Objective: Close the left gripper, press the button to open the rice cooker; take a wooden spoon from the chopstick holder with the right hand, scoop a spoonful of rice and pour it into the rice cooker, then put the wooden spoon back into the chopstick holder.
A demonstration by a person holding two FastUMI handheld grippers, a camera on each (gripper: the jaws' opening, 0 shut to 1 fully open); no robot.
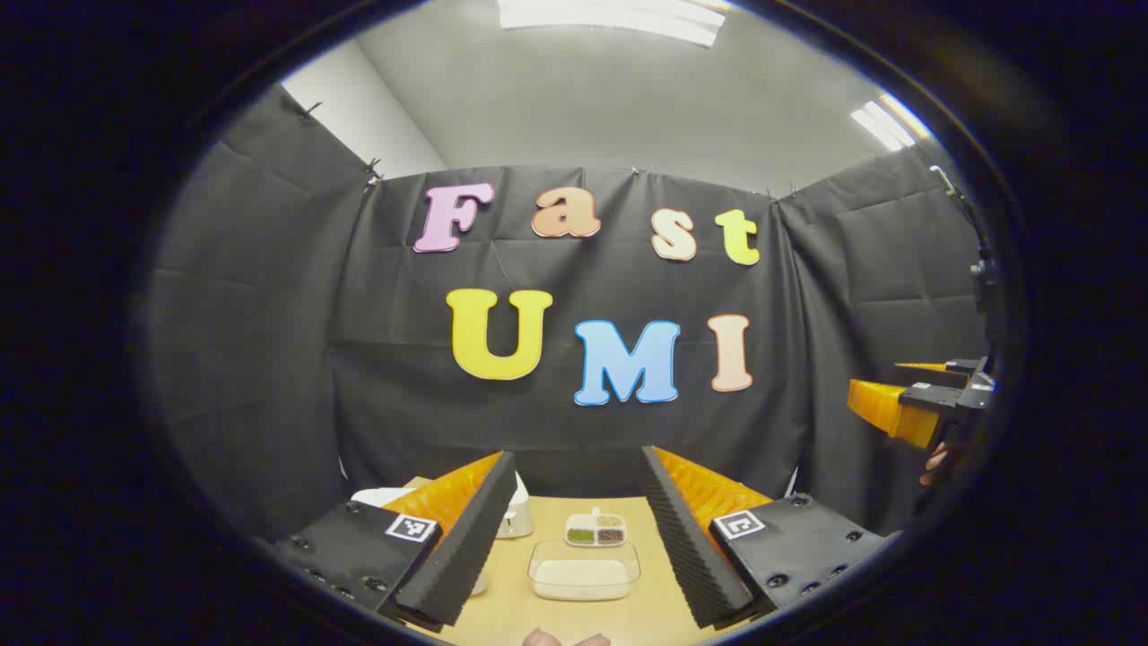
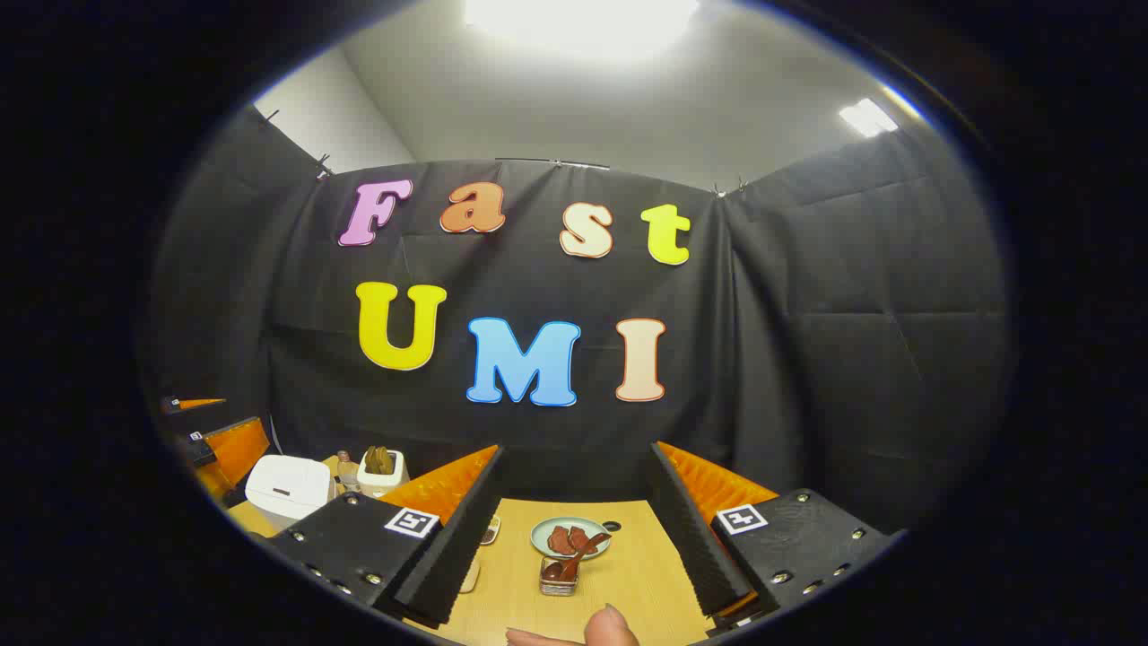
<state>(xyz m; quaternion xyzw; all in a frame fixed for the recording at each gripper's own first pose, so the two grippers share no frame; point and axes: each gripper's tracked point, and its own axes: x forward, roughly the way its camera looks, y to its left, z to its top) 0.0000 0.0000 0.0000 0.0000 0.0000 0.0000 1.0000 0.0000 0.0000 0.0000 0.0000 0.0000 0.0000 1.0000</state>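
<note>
The white rice cooker (image 2: pixel 287 489) stands at the table's left with its lid down; in the left gripper view the rice cooker (image 1: pixel 518 513) is mostly hidden behind my left finger. A clear tub of rice (image 1: pixel 583 570) lies between my left gripper's (image 1: pixel 577 455) open fingers. A small holder (image 2: pixel 559 576) has a wooden spoon (image 2: pixel 583 552) leaning out of it and sits between my right gripper's (image 2: pixel 577 449) open fingers. Both grippers hover above the table and hold nothing. The right gripper (image 1: pixel 897 386) appears far right, and the left gripper (image 2: pixel 215 426) far left.
A small divided dish (image 1: pixel 595 529) with dark and green fillings sits behind the rice tub. A pale plate (image 2: pixel 569 536) with reddish-brown pieces lies behind the holder. A white pot (image 2: pixel 381 471) with brown contents stands beside the cooker. A thumb (image 2: pixel 610 628) shows at the bottom edge.
</note>
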